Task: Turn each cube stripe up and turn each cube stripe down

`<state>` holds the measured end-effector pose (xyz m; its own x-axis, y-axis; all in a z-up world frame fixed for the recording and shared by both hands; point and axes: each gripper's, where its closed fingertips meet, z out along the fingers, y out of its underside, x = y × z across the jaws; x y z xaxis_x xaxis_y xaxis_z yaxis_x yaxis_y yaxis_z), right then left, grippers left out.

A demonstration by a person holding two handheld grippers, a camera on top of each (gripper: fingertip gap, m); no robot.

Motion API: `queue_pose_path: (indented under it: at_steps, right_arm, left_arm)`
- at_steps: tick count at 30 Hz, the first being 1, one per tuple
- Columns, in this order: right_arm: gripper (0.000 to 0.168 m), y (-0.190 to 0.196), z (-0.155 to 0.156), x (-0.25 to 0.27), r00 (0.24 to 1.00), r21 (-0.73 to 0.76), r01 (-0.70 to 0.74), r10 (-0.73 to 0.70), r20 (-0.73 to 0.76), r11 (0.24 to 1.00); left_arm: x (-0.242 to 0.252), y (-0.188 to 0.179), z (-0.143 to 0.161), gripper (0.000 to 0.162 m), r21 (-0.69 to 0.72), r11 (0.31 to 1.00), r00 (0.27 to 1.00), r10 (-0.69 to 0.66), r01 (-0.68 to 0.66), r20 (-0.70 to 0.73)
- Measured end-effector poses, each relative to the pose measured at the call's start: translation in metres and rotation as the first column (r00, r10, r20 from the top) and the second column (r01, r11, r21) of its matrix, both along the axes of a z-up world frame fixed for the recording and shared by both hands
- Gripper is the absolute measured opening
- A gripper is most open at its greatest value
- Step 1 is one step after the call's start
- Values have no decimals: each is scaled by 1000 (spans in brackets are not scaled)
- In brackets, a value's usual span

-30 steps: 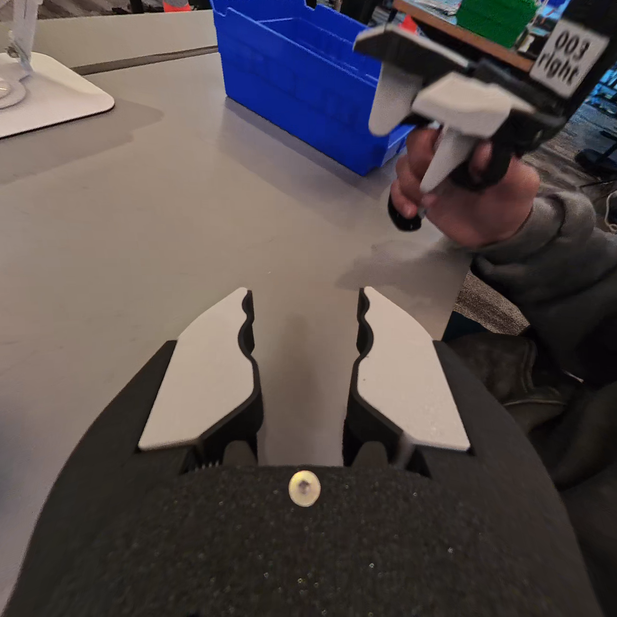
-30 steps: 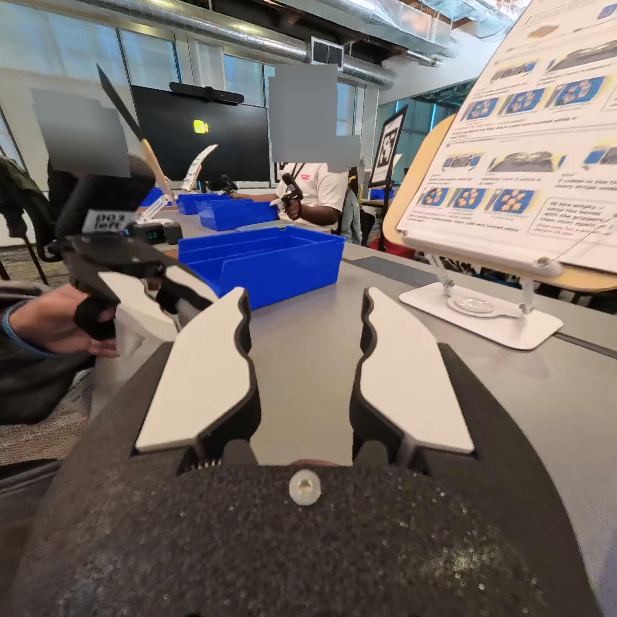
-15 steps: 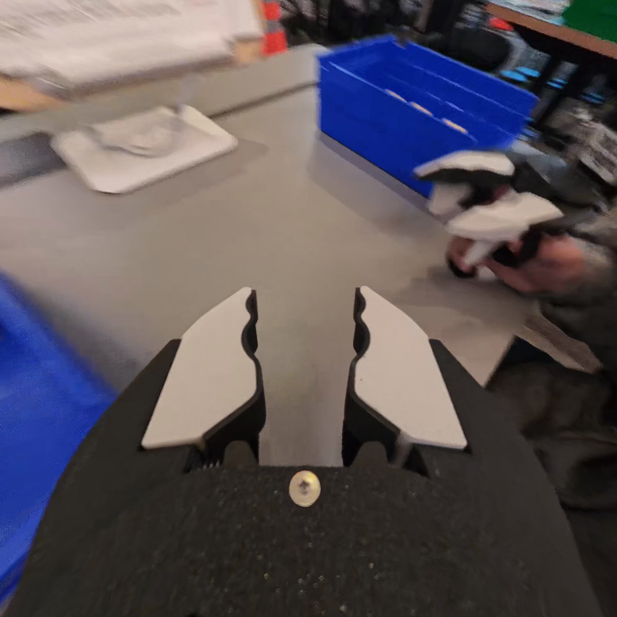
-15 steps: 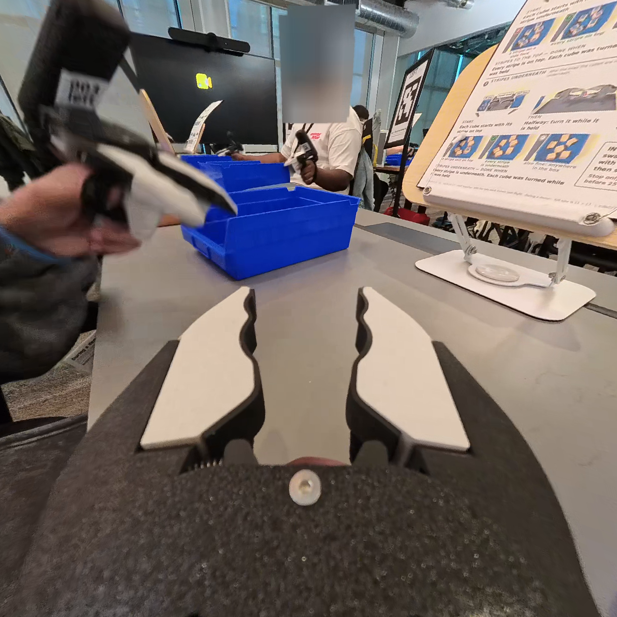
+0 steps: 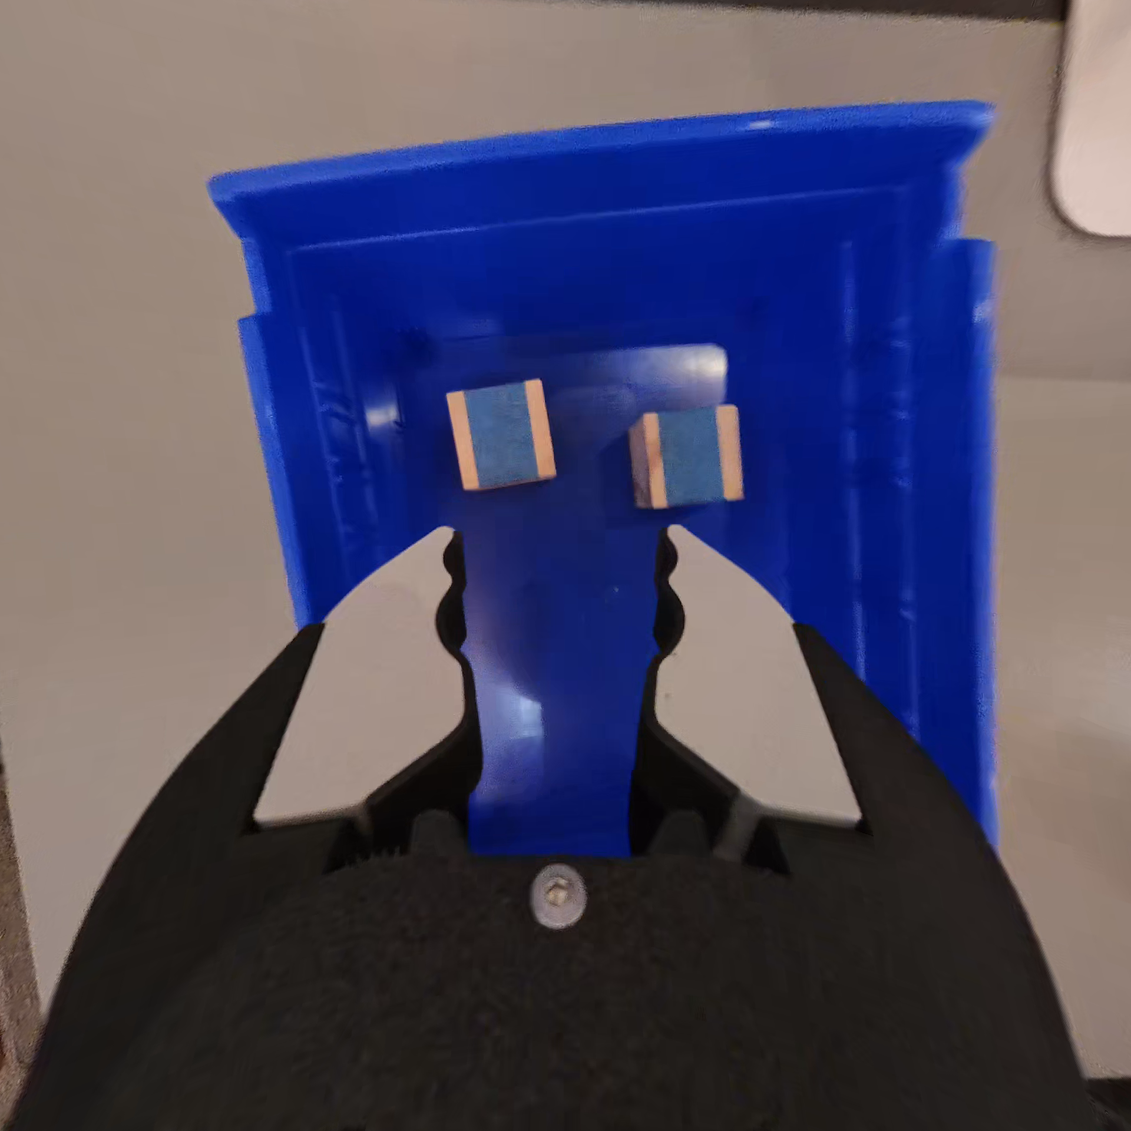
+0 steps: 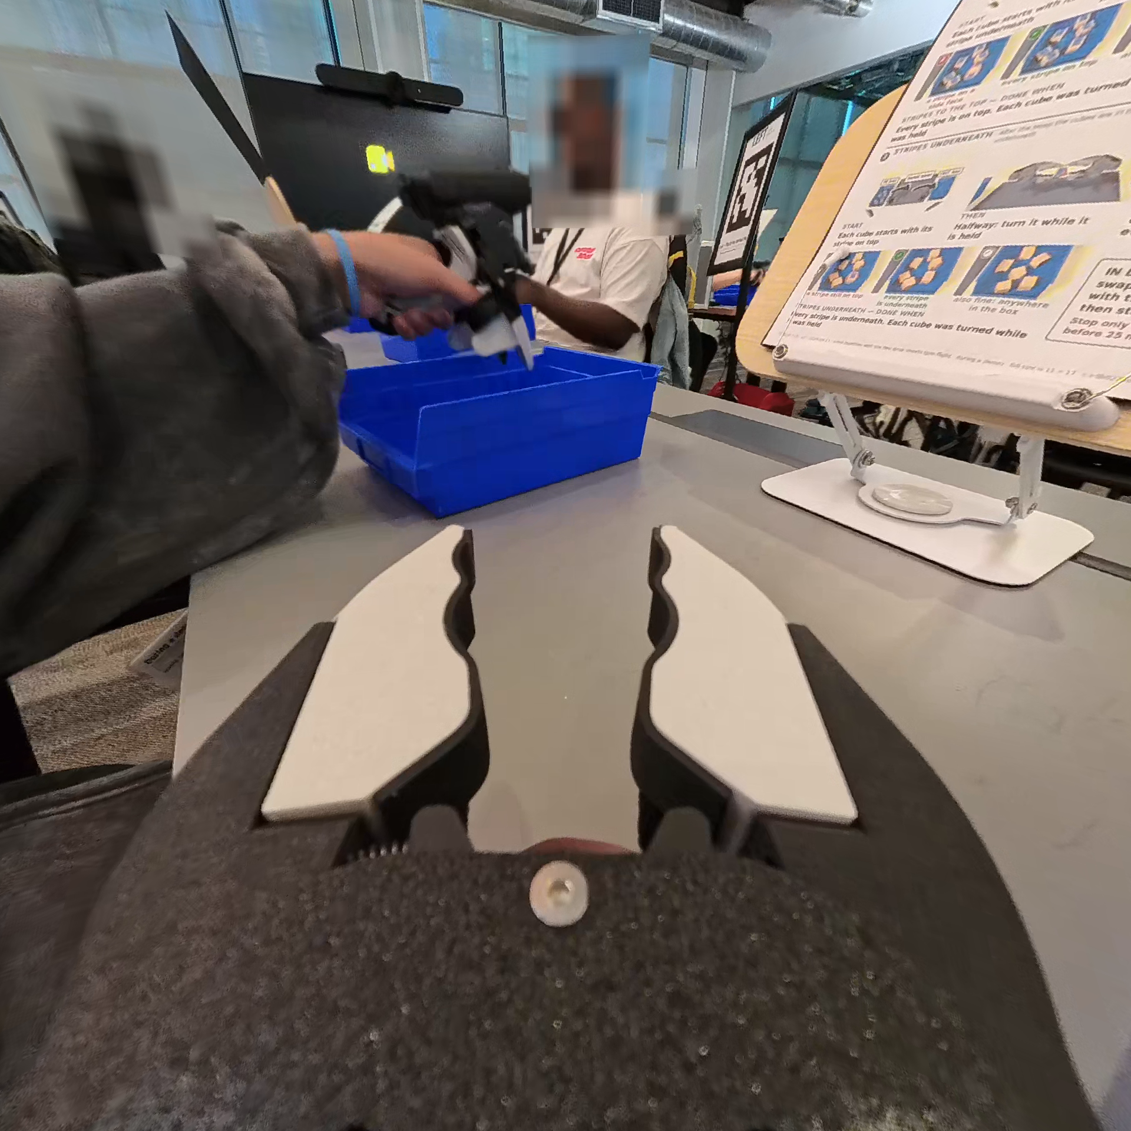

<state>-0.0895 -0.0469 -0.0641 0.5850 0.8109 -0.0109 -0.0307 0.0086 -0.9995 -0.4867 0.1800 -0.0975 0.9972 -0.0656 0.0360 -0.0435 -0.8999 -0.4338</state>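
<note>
Two small wooden cubes with blue stripes [image 5: 500, 433] were seen stripe-up inside the blue plastic bin [image 5: 857, 428]. The left gripper [image 5: 558, 531] was held above, fingers apart, nothing gripped. A cube could be knocked sideways by one fingertip.

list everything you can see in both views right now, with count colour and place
cubes: 2, wood with a blue stripe facing up, on the bin floor, left cube and right cube, apart
blue bin: 1, on the grey table, under the left gripper
further blue bins: at least 1, behind it, number unclear
grey table: 1, under everything
instruction sheet: 1, white with pictures, on a wooden board, right side
white stand: 1, holds that board, on the table
black screen: 1, back wall
seated person: 1, white shirt, behind the bin
left gripper: black with white fingers, open, above the bin
right gripper: same build, open, empty, over bare table
left hand: grey sleeve, blue wristband
</note>
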Motion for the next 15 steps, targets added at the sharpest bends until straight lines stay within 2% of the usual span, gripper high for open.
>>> queue_pose_path:
  at_steps: [4, 12, 13, 15]
  right_arm:
    - [54, 3, 0, 4, 1000, -14, -1, 1, -12, 1000]
    - [55, 5, -4, 3, 1000, -35, -17, 16, -4, 999]
    - [55, 5, -5, 3, 1000, -35, -18, 18, 2, 999]
    - [55, 4, -6, 1, 1000, -30, -19, 19, 14, 999]
  left_arm:
    - [-15, 22, -35, 57, -105, 993, 998, 41, -45, -37]
    - [-20, 40, -65, 58, -159, 983, 996, 84, -89, -37]
    - [-21, 40, -67, 56, -164, 982, 995, 83, -91, -57]
    - [-21, 36, -71, 43, -178, 979, 992, 82, -97, -92]
